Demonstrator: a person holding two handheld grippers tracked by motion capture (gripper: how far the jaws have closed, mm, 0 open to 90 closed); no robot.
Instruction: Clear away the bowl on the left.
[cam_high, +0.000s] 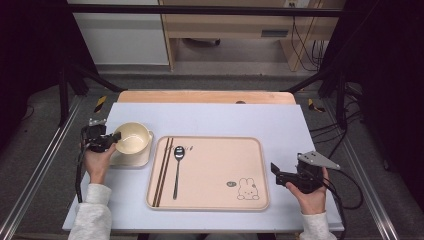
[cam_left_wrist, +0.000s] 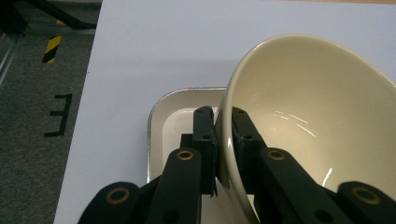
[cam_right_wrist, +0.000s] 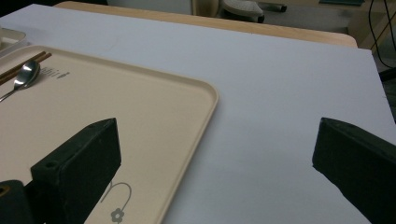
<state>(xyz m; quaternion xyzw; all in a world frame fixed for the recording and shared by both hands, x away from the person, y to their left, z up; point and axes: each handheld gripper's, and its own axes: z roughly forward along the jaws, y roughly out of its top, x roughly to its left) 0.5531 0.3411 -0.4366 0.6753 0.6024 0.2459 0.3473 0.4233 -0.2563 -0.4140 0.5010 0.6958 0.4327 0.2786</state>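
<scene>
Left gripper (cam_left_wrist: 223, 140) pinches bowl (cam_left_wrist: 317, 116) rim; bowl tilted, mouth facing right.

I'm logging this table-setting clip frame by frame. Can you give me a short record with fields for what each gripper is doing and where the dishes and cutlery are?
left gripper: shut on the rim of the bowl, one jaw inside, one outside
bowl: cream, tilted, over the small square plate left of the tray
right gripper: open, holds nothing, beside the tray's right edge
tray: beige, middle of the table, rabbit print in one corner
spoon: on the tray
chopsticks: on the tray, left of the spoon
</scene>
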